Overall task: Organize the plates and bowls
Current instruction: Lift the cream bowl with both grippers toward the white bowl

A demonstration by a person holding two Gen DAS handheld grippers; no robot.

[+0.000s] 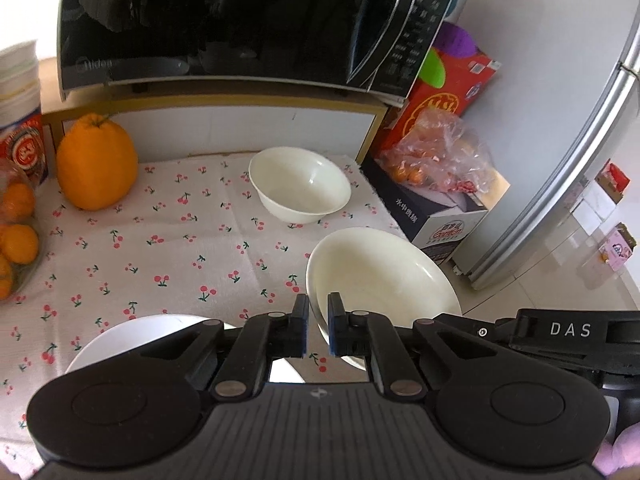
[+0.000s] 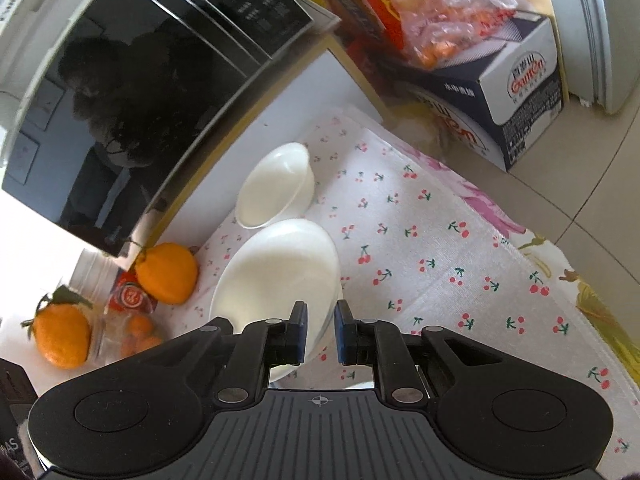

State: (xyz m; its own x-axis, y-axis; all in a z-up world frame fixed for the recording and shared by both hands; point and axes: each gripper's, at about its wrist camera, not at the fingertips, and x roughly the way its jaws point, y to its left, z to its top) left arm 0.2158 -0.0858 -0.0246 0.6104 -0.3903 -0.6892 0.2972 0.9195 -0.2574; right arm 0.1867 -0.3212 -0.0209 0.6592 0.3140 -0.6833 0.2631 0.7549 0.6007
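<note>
A small white bowl (image 1: 300,184) stands on the cherry-print cloth (image 1: 160,248) near the microwave stand; it also shows in the right wrist view (image 2: 276,186). A larger white bowl (image 1: 380,280) is tilted up. My left gripper (image 1: 318,324) is shut on its near rim. My right gripper (image 2: 320,332) is shut on the rim of the same large bowl (image 2: 280,272), and its black body shows at the right of the left wrist view. A white plate (image 1: 132,336) lies at the near left, partly hidden behind my left gripper.
A black microwave (image 1: 240,20) sits on a white stand behind the cloth. A large orange (image 1: 96,160) and a bag of small oranges (image 1: 16,232) are at the left. Cardboard boxes (image 1: 436,208) and a fridge (image 1: 580,140) stand past the table's right edge.
</note>
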